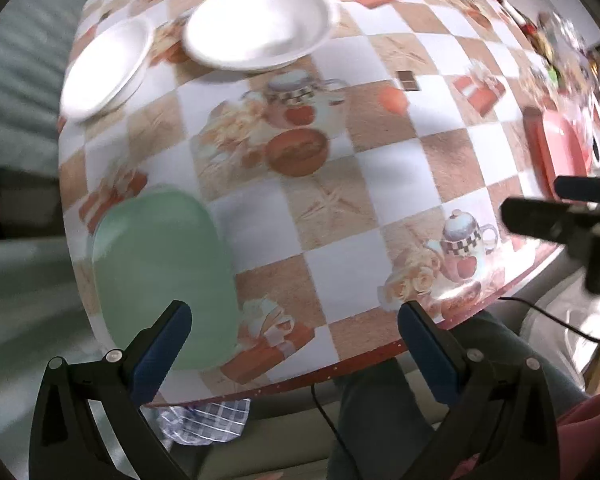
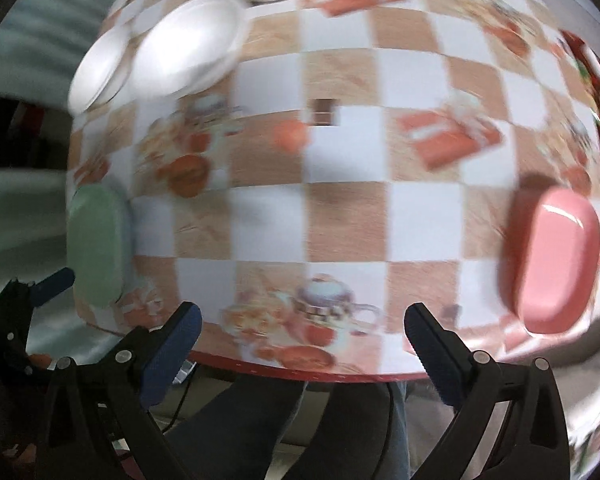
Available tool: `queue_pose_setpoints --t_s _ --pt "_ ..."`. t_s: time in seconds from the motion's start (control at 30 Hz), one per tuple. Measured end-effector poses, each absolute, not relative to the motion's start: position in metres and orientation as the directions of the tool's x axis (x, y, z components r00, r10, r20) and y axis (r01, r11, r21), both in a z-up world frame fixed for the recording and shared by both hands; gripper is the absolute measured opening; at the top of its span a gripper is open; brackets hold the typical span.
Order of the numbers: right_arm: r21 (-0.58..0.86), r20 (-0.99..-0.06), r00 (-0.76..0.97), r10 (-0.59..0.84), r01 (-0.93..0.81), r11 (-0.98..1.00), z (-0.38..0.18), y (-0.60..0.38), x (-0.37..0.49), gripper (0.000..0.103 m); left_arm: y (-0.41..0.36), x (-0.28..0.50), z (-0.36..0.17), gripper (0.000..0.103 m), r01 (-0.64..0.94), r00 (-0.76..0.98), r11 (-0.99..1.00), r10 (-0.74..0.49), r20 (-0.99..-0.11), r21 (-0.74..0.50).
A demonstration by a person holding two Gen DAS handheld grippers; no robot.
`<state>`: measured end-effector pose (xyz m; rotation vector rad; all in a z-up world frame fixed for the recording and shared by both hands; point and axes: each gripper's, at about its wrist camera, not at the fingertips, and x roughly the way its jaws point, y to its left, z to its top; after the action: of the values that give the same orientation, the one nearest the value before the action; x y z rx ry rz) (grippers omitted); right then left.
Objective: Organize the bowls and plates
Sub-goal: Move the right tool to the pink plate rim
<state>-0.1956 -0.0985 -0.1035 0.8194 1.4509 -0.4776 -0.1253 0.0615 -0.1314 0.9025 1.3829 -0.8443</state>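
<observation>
Little looks sorted yet: both the left tongs (image 1: 294, 322) and the right tongs (image 2: 302, 322) hang apart and empty at the tabletop's (image 1: 340, 216) near edge. A green dish (image 1: 164, 276) sits near left, a pink dish (image 2: 556, 260) near right, and white bowls (image 1: 256, 24) spread far left. Blur hides the clutter at the far right.

Bright even daylight; glare on white plates (image 1: 260, 24); heavy motion blur in right view; strong fisheye edge warping.

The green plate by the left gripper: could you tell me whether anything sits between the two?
Nothing visible does. The green plate lies just ahead of the open left gripper, by its left finger, with only bare tablecloth nearby.
</observation>
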Motion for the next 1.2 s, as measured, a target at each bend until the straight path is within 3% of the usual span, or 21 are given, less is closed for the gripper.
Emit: queue_pose_setpoints --t_s 0.73,1.2 --pt "0.265 -0.958 0.209 0.198 0.909 0.322 -0.105 -0.179 -0.316 0.102 -0.043 -0.185 -0.101 0.103 0.979 0.107 0.169 0.046 -0.993 0.114" --pt "0.169 -0.973 0.132 0.189 0.967 0.192 -0.126 -0.217 -0.404 0.102 -0.092 -0.225 -0.116 0.103 0.992 0.021 0.123 0.105 -0.994 0.034"
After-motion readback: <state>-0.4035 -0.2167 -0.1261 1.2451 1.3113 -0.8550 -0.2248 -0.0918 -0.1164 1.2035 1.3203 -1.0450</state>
